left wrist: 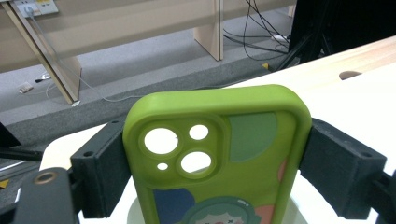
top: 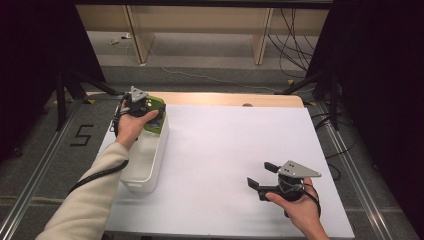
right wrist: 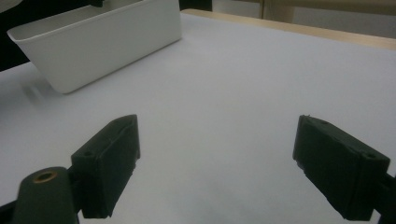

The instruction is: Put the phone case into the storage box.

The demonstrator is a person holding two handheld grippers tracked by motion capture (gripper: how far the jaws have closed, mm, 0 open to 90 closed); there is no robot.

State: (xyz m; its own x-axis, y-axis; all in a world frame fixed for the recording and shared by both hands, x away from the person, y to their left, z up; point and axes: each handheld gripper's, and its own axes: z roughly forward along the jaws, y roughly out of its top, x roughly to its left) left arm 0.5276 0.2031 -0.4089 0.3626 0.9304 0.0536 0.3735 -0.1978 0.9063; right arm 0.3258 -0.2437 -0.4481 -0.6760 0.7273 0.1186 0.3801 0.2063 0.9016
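From above, the left gripper (top: 145, 107) pinches a green phone case (top: 156, 114) over the far end of the white bin (top: 145, 160); the right gripper (top: 265, 177) idles with its jaws spread, well to the right of the bin. In the left gripper view, both jaws clamp the phone case (left wrist: 219, 154) by its long edges, camera cut-outs uppermost. In the right gripper view, the bin (right wrist: 98, 42) stands beyond the empty right gripper (right wrist: 217, 172); an off-centre release could catch the case on the bin's rim.

white tub (top: 145, 165) left table edge | cables (top: 290, 45) on floor beyond | wooden shelving (top: 200, 25)

High view overlooks the table (top: 230, 150); gripper views sit close above it.
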